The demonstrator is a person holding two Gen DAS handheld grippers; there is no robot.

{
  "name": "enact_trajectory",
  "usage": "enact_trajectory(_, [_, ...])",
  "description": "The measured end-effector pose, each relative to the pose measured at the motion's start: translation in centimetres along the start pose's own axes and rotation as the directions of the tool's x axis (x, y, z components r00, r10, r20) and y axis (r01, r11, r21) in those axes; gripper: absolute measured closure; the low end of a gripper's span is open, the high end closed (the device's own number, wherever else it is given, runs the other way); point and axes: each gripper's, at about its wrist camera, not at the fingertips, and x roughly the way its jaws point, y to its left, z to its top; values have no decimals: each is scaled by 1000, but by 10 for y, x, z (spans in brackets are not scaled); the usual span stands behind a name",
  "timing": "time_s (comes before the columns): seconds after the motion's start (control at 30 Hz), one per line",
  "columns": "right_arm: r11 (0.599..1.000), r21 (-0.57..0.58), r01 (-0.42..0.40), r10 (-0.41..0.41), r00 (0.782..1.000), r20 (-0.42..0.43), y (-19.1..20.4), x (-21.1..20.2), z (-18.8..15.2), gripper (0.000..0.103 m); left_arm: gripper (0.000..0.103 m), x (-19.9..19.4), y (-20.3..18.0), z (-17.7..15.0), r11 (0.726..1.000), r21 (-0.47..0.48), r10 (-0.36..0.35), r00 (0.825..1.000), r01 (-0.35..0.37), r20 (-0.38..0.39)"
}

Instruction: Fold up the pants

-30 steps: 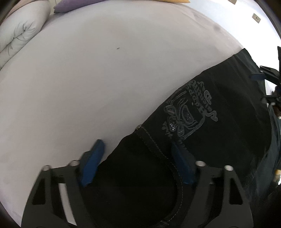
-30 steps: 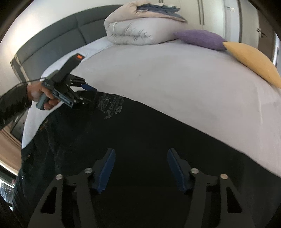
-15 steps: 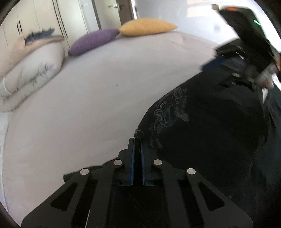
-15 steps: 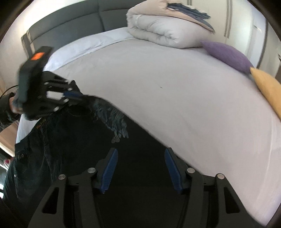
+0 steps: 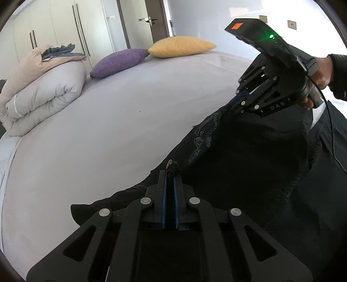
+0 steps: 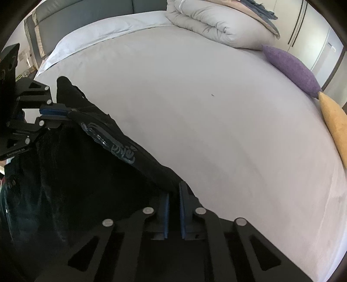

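The left gripper (image 5: 169, 173) has its blue pads pressed together on the edge of the black pants (image 5: 249, 164), pinching the cloth beside a small metal button; the right gripper (image 6: 173, 188) is likewise clamped on a fold of the same cloth, with only a thin slit between its pads.

Each wrist view shows the other tool: from the left wrist the right gripper (image 5: 235, 104) appears high at the right, gripping the upper edge of the pants, with an orange patch and a green light on its housing and the person's right hand (image 5: 318, 76) on the handle, a cable hanging from it; from the right wrist the left gripper (image 6: 65, 113) appears at the left edge, its blue pads closed on the cloth; the hand that holds it is out of view there.

The pants hang lifted between the two tools near the front edge of the bed (image 5: 97, 134), a pale printed design running along the raised edge; a lower part still lies on the sheet in the left wrist view.

Farther out, a folded duvet (image 5: 43, 93) sits toward the head of the bed; a purple cushion (image 5: 119, 61) and a yellow cushion (image 5: 182, 46) lie along the far edge, touching end to end; only the right wrist view shows the grey headboard (image 6: 86, 17); only the left wrist view shows the door (image 5: 141, 21); both show the wardrobe (image 5: 54, 32).
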Motion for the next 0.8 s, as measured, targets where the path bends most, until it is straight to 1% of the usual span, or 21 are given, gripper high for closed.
enact_trajectory(0.07, [1000, 12, 26, -26, 1000, 13, 9, -8, 1, 97, 99, -10, -2, -2, 1000, -12, 2, 1000, -2, 6])
enact_trajectory(0.1, [999, 25, 30, -30, 999, 22, 11, -12, 1, 97, 99, -7, 9, 0, 1000, -18, 2, 1000, -2, 8])
enact_trajectory(0.23, [995, 94, -13, 5, 996, 86, 32, -32, -2, 97, 99, -38, 5, -13, 998, -61, 3, 1000, -2, 22])
enact_trajectory(0.33, [994, 101, -52, 40, 992, 116, 55, -40, -12, 98, 99, -56, 3, -25, 997, -81, 5, 1000, -3, 22])
enact_trajectory(0.37, [995, 83, -55, 45, 992, 118, 66, -40, -17, 98, 99, -62, 0, -30, 996, -85, 4, 1000, -2, 20])
enact_trajectory(0.4, [998, 49, -36, 30, 993, 115, 76, -41, -23, 98, 99, -68, -3, -36, 996, -89, 2, 1000, 0, 16])
enact_trajectory(0.47, [999, -21, 38, -35, 994, 106, 97, -45, -35, 98, 99, -80, -11, -50, 996, -88, -9, 1000, 9, 8])
enact_trajectory(0.5, [995, -68, 76, -69, 992, 109, 110, -50, -44, 98, 99, -88, -16, -59, 997, -77, -7, 1000, 7, 0])
enact_trajectory(0.53, [991, -97, 96, -85, 990, 113, 119, -54, -51, 98, 99, -94, -22, -66, 998, -64, -7, 1000, 7, -4])
enact_trajectory(0.6, [961, -205, 187, -163, 978, 127, 145, -66, -74, 98, 99, -107, -36, -82, 999, -33, -26, 1000, 25, -14])
enact_trajectory(0.63, [929, -275, 248, -218, 967, 135, 161, -71, -88, 98, 99, -113, -42, -90, 999, -14, -41, 999, 40, -23])
enact_trajectory(0.67, [900, -330, 285, -251, 957, 143, 176, -75, -101, 98, 99, -119, -50, -100, 998, 6, -59, 998, 59, -33])
enact_trajectory(0.7, [867, -383, 317, -280, 948, 151, 190, -76, -113, 98, 99, -122, -56, -105, 997, 25, -66, 997, 67, -40])
enact_trajectory(0.73, [825, -440, 354, -317, 935, 159, 208, -76, -128, 98, 99, -126, -65, -113, 996, 55, -71, 996, 74, -54])
enact_trajectory(0.77, [785, -485, 386, -349, 922, 169, 223, -75, -140, 98, 99, -128, -71, -118, 994, 80, -69, 995, 74, -65])
enact_trajectory(0.8, [754, -517, 406, -368, 912, 180, 233, -73, -147, 98, 99, -131, -79, -125, 991, 112, -64, 995, 73, -79])
